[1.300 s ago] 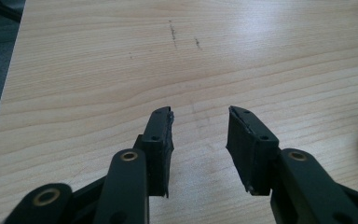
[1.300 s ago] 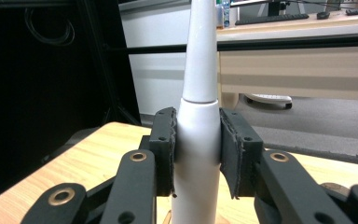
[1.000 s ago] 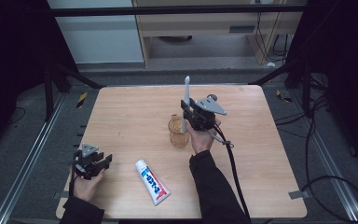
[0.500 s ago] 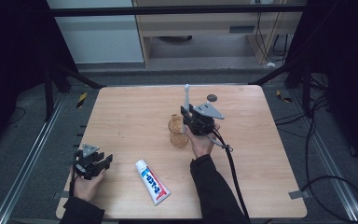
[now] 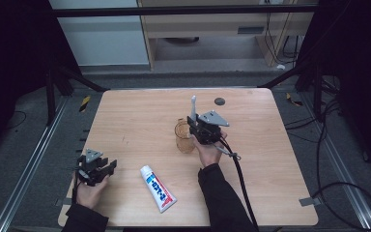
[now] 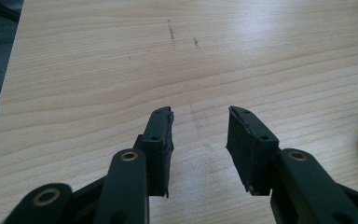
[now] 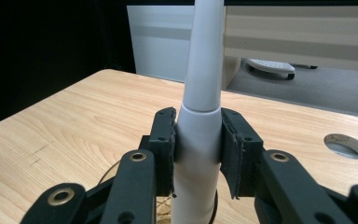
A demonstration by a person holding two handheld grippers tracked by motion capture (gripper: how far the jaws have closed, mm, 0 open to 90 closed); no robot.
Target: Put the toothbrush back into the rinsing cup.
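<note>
White plastic toothbrush handle (image 7: 196, 140), upright and tapering upward, is clamped between the jaws of the right tongs (image 7: 197, 149); its lower end hangs in or just above the mouth of the clear amber-tinted glass cup (image 5: 184, 137), which stands near the middle of the light wooden bench (image 5: 135, 116). Whether the base touches the cup floor cannot be told. Step in hand, by my reading: standing the brush in the cup. Next move likely calls for a straight lowering, kept vertical so the rim is not knocked, then releasing the grip. Left tongs (image 6: 199, 140), jaws apart and holding nothing, rest well left of the cup, near the bench's near-left corner. White tube of toothpaste with blue-and-red label (image 5: 157, 188) lies flat, nearer than the cup and slightly left. Bare wood all round the cup; dark round cable hole (image 5: 219, 101) beyond it, near the far edge.
</note>
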